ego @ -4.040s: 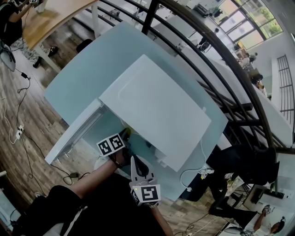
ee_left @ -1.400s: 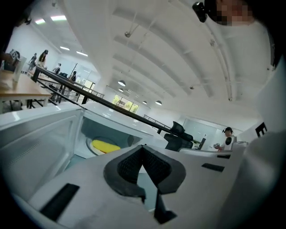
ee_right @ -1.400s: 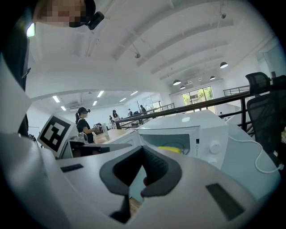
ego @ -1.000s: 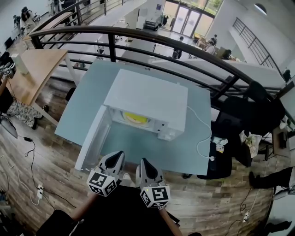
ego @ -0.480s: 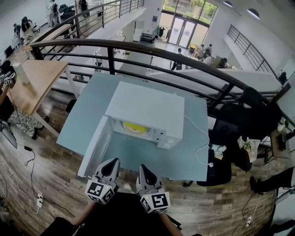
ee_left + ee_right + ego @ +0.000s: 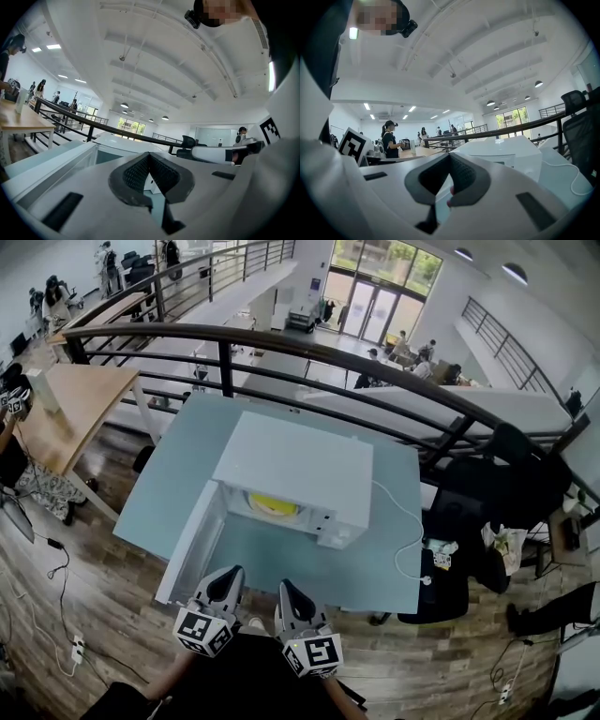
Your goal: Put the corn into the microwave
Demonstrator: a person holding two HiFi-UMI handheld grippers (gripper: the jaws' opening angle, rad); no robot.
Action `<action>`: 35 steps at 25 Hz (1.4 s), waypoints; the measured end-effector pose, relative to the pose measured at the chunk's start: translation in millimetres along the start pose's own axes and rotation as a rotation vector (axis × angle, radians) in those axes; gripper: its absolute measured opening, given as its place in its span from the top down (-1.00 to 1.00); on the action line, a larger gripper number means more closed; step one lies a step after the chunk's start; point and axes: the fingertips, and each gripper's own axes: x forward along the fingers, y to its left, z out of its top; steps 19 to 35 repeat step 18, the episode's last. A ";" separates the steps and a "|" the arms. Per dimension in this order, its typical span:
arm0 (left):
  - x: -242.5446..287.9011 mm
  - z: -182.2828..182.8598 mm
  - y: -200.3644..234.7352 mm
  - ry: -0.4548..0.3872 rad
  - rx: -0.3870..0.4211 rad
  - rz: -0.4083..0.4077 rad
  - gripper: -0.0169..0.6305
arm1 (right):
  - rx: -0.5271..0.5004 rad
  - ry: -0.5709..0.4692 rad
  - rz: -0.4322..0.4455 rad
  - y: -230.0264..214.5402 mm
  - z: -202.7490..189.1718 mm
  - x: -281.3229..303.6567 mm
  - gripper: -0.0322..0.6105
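Observation:
The white microwave (image 6: 295, 465) stands on a pale blue table (image 6: 173, 460) with its door (image 6: 192, 542) swung open to the left. Something yellow, the corn (image 6: 272, 506), lies inside the open cavity. My left gripper (image 6: 232, 571) and right gripper (image 6: 283, 586) hang side by side near the table's front edge, well back from the microwave. In the left gripper view the left gripper (image 6: 149, 155) is shut with nothing in it. The right gripper (image 6: 449, 155) is likewise shut and empty, with the microwave (image 6: 506, 151) beyond it.
The microwave's white cable (image 6: 405, 521) trails off the table's right side to a plug (image 6: 427, 580). A dark railing (image 6: 309, 345) runs behind the table. A wooden desk (image 6: 66, 399) stands at left, dark chairs (image 6: 473, 512) at right. People stand in the distance.
Four seconds ago both grippers were at the microwave's opening by the corn; now they are drawn back to the table's front edge, empty. Over the last second they barely moved.

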 end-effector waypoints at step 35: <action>9.5 -8.4 -9.5 0.018 -0.026 -0.028 0.94 | 0.006 0.023 -0.042 -9.7 -4.5 -6.5 0.88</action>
